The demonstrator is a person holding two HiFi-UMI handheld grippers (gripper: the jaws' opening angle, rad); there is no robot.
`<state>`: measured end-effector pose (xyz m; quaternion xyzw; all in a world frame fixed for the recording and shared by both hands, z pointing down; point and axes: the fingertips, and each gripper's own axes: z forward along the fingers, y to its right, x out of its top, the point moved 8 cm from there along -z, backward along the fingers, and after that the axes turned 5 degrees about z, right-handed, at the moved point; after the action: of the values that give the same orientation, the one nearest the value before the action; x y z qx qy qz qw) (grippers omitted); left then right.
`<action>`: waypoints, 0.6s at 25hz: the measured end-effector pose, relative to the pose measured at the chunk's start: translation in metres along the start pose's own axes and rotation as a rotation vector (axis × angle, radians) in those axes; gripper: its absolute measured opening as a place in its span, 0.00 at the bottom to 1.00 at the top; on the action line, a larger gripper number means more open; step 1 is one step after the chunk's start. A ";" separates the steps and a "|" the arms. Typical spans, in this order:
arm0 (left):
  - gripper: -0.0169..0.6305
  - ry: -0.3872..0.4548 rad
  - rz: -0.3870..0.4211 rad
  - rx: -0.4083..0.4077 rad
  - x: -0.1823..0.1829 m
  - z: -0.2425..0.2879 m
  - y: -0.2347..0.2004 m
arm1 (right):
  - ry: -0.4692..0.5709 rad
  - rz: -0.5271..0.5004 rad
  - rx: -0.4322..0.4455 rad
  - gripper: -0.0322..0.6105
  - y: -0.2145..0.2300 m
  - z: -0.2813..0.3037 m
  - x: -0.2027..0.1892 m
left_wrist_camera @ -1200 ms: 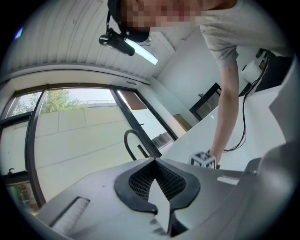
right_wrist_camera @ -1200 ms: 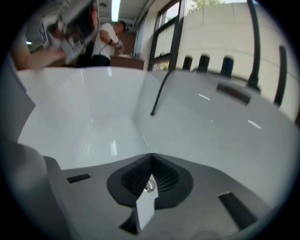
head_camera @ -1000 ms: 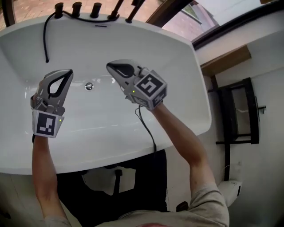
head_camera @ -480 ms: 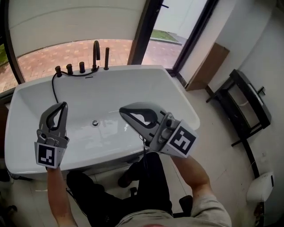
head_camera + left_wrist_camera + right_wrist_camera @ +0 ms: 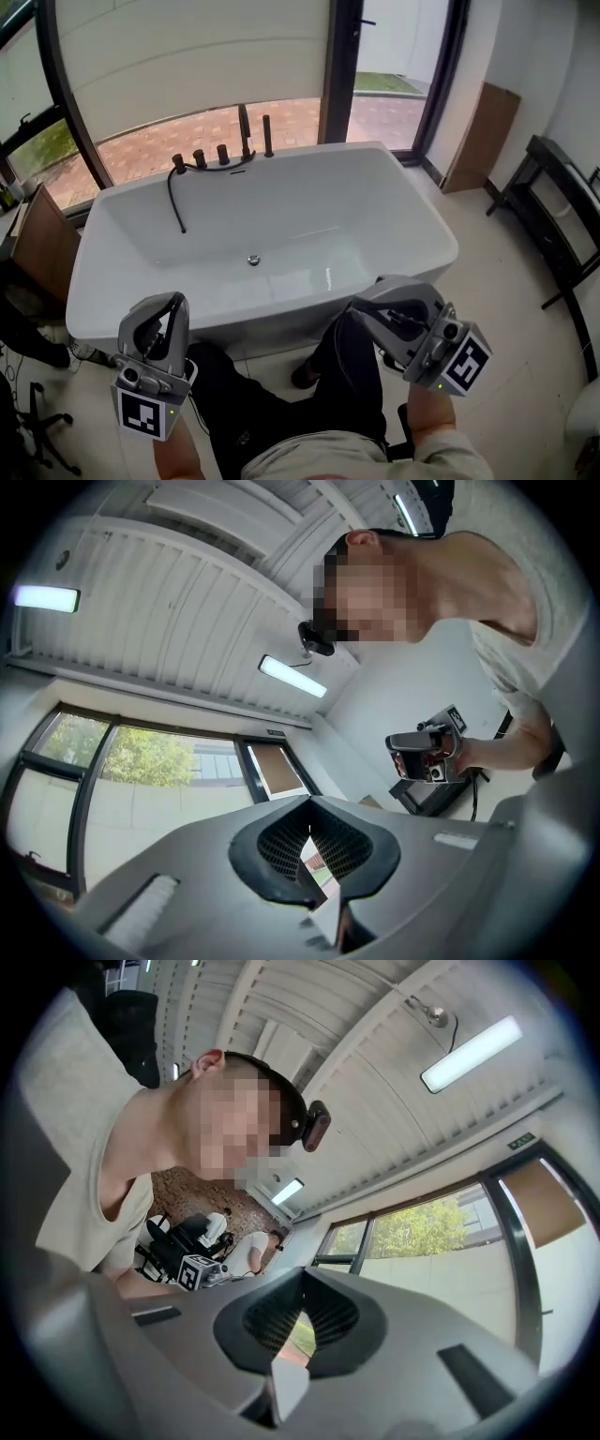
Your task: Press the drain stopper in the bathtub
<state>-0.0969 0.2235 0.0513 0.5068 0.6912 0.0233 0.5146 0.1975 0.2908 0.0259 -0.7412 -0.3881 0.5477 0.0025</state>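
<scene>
Left tool (image 5: 175,302) and right tool (image 5: 362,310) were pressed together, empty, lower frame; drain stopper (image 5: 253,260) sat mid-bathtub (image 5: 420,208).

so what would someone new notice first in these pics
The big white bathtub fills the middle of the head view, with a small round drain stopper on its floor and black taps on the far rim. Outside the tub, close to the person, the left gripper and right gripper are both shut and empty, tilted up toward the ceiling.
</scene>
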 end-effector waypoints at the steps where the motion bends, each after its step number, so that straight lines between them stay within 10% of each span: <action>1: 0.04 0.008 0.008 0.000 0.006 -0.006 0.003 | 0.005 -0.008 -0.002 0.05 -0.005 -0.005 0.001; 15: 0.04 0.134 0.106 0.011 0.093 -0.025 0.022 | 0.071 -0.117 0.018 0.05 -0.027 -0.020 0.056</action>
<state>-0.0964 0.3134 0.0110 0.5430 0.6963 0.0806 0.4624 0.2039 0.3501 -0.0002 -0.7360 -0.4257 0.5236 0.0550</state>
